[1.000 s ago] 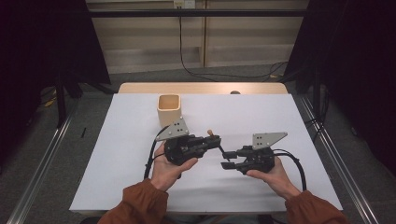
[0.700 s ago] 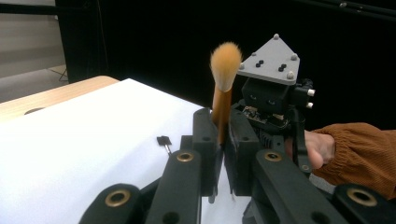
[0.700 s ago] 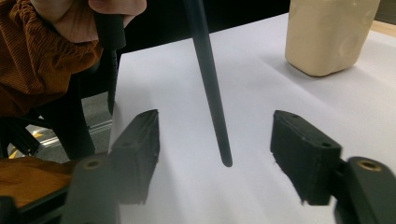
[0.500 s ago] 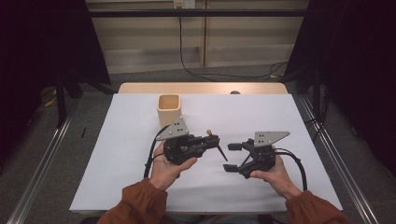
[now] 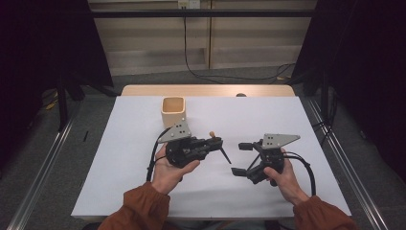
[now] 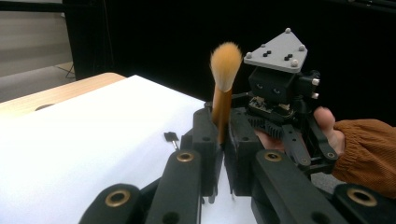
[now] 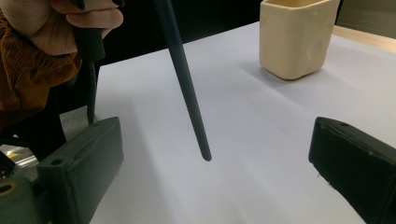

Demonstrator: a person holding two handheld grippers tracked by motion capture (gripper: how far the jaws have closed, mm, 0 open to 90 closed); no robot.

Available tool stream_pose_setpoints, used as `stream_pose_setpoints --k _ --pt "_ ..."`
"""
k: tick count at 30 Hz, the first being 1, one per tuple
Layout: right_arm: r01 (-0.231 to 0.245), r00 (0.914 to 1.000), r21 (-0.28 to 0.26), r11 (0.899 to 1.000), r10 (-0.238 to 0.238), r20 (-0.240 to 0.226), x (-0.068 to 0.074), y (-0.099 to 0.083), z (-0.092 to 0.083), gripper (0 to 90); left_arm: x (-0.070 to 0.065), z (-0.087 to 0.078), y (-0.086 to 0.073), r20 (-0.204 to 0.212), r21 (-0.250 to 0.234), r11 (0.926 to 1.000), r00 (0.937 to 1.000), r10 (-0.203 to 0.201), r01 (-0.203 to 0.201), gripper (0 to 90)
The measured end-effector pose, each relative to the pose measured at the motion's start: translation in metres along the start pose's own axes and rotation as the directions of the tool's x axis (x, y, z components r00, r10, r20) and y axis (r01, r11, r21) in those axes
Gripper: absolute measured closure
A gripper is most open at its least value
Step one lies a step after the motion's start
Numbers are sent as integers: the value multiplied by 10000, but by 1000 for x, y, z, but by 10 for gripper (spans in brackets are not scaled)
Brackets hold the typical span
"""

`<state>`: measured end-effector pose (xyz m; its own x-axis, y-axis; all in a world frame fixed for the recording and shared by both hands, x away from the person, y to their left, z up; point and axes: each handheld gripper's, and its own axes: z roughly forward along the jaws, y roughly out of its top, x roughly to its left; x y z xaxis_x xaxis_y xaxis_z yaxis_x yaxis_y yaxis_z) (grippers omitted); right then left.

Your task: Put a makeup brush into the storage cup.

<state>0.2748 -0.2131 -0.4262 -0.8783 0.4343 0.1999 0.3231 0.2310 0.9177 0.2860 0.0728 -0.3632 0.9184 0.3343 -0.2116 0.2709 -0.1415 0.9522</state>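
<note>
A brush with an orange bristle head (image 6: 225, 58) and a thin dark handle (image 7: 187, 93) is clamped in my left gripper (image 6: 223, 135), which is shut on its orange neck. In the high view the brush (image 5: 212, 134) sticks up from the left gripper (image 5: 218, 143), and its handle slants down to the right. My right gripper (image 5: 241, 158) faces it, and its jaws have just been opening. They now stand wide apart, with the handle's free end between them, untouched by the right gripper (image 7: 215, 158).
A cream square cup (image 5: 173, 111) stands upright on the white table cover (image 5: 119, 182), behind the left gripper; the same cup (image 7: 296, 37) shows at the top right of the right gripper view. A wooden table edge (image 5: 206, 90) runs along the back.
The right gripper's jaws, nearly closed at the brush handle a second ago, have spread wide apart. The brush stays in the left gripper. Neither hand has shifted.
</note>
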Motion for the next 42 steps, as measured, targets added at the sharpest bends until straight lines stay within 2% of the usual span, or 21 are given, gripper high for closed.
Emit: stream_pose_setpoints --k 3,8,12,13,14,18,22,27,29,31,34,37,42 --pt "30 9999 44 10000 -30 144 1 0 -1 21 0 -2 -1 -48 11 10000 10000 17 -17 843" --pt "-87 9996 -236 9997 93 269 0 -1 -6 5 3 -8 -1 -196 35 10000 9998 23 -22 842" --pt "-151 9977 -393 9991 176 651 1 -2 -9 3 5 -13 -1 -328 18 10000 9995 -36 36 842" --pt "-77 9964 -588 9982 126 833 3 -3 -10 7 6 -14 -1 -372 21 10000 9993 -23 24 842" --pt "-48 9946 -791 9969 130 1028 3 -5 -11 7 7 -16 -1 -402 32 10000 9992 -19 20 842" --pt "13 9866 -932 9956 139 1624 4 -11 -16 5 10 -21 -2 -571 51 10000 9983 -68 71 842" --pt "-23 9821 -1185 9930 245 1868 7 -12 -24 5 13 -27 -2 -725 71 9999 9973 -111 117 842" --pt "191 9711 -1447 9893 161 2380 16 -12 -29 0 17 -35 -3 -980 171 9998 9951 -121 138 842" --pt "330 9643 -1434 9891 62 2646 18 -14 -30 0 19 -39 -3 -1088 168 9997 9940 -137 156 842" --pt "506 9524 -1628 9854 15 3049 19 -20 -31 3 21 -43 -2 -1204 137 9998 9926 -140 157 842" --pt "117 9448 -1544 9879 396 3253 18 -25 -35 5 25 -51 1 -1367 29 9998 9904 -215 221 842" --pt "177 9360 -1558 9876 385 3500 20 -27 -40 4 29 -56 2 -1559 -72 9995 9873 -304 296 842" --pt "95 9240 -1696 9855 562 3783 22 -31 -49 4 35 -63 4 -1630 -61 9992 9858 -402 398 842"
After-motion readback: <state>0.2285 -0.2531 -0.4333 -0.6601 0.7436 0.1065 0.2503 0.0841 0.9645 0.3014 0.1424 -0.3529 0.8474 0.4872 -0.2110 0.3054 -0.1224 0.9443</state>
